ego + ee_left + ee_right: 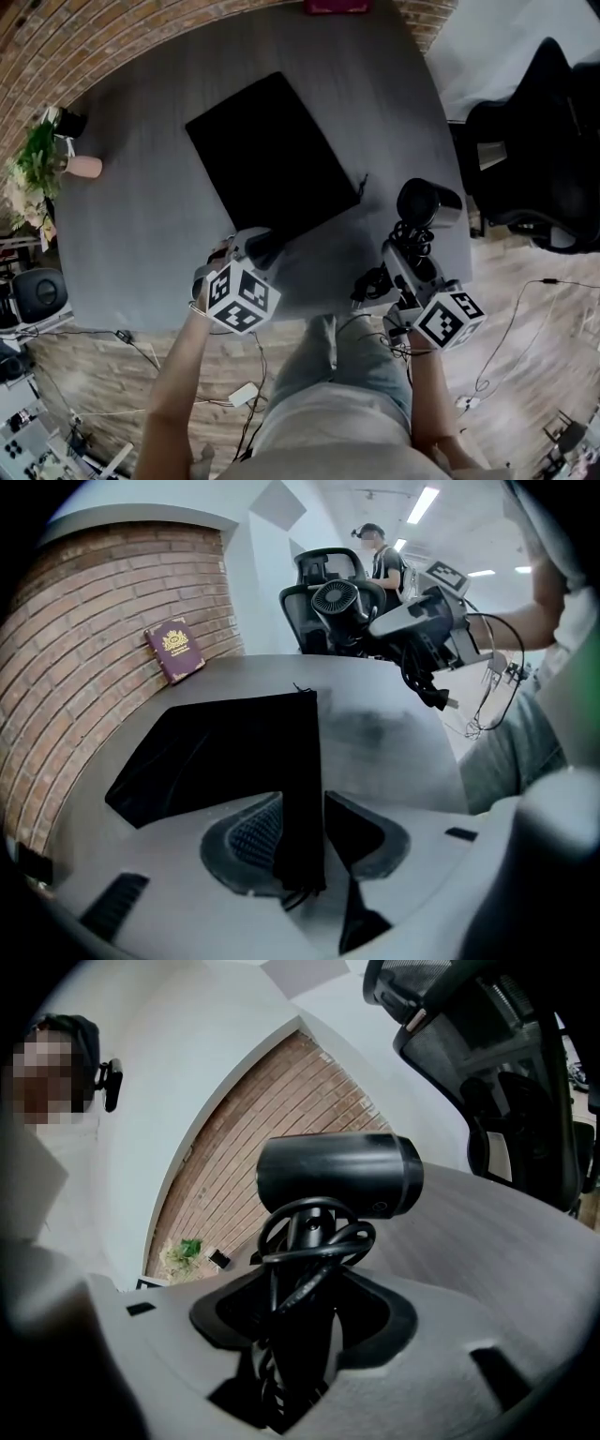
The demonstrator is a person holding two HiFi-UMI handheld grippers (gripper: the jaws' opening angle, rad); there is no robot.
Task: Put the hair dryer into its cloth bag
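Observation:
The black cloth bag (272,155) lies flat on the grey table (141,234). My left gripper (255,246) is at the bag's near corner. In the left gripper view the bag (225,752) runs as a narrow strip of cloth between the wide jaws of the left gripper (305,841), resting against the left pad (248,841); the jaws stand open. My right gripper (405,251) is shut on the handle of the black hair dryer (428,202), held over the table's right edge. The dryer (337,1174) has its cord (314,1246) looped around the handle between the jaws of the right gripper (305,1335).
A red book (174,650) leans on the brick wall at the table's far edge. A potted plant (42,159) with a pink pot stands at the far left. A black office chair (534,159) is right of the table. Cables lie on the floor (506,337).

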